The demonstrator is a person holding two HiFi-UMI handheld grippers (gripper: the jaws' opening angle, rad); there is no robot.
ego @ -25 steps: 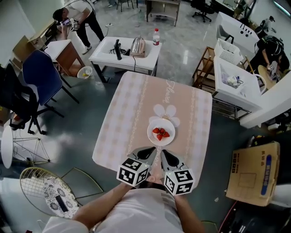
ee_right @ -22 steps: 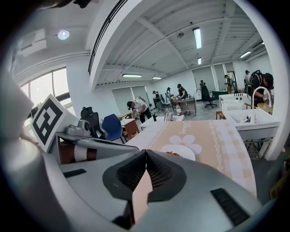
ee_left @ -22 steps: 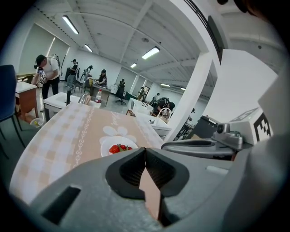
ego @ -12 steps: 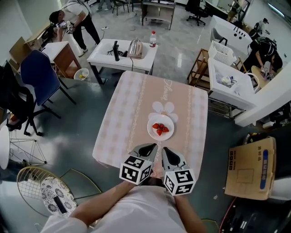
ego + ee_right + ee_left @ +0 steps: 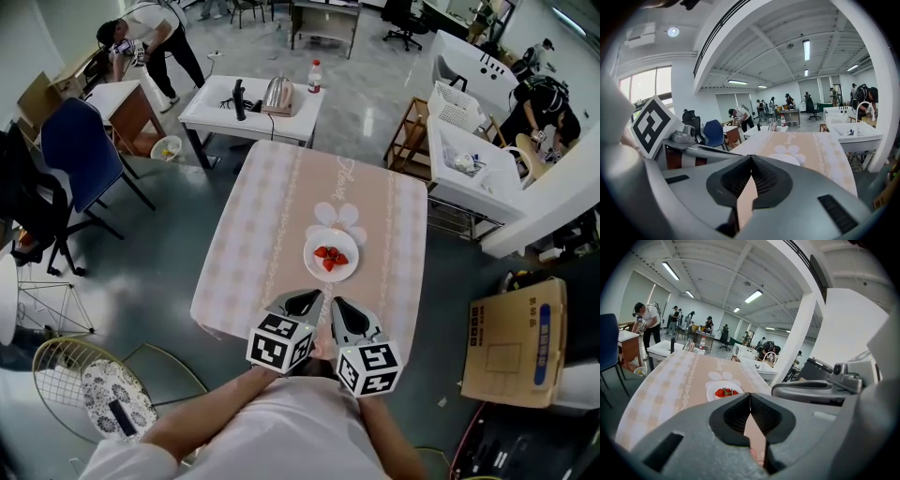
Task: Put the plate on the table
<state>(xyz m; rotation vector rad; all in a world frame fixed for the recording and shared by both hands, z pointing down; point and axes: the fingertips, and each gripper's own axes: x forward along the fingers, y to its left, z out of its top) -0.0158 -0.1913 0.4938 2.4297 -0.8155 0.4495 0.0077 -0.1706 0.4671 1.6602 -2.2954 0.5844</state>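
Both the left hand-held gripper (image 5: pixel 302 302) and the right hand-held gripper (image 5: pixel 339 314) stay clenched on nothing, side by side as they were a second ago. Ahead of their tips and apart from them, the round white plate (image 5: pixel 314 258) of red strawberries (image 5: pixel 330 256) rests unmoved on the pink checked-cloth desk (image 5: pixel 272 225).

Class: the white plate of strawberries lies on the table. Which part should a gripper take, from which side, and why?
Likely best: take the plate by its near rim, coming in low from the person's side, where the left gripper and right gripper hover shut. It lies flat and shallow, so only the thin edge offers a pinch; the strawberries fill the middle.
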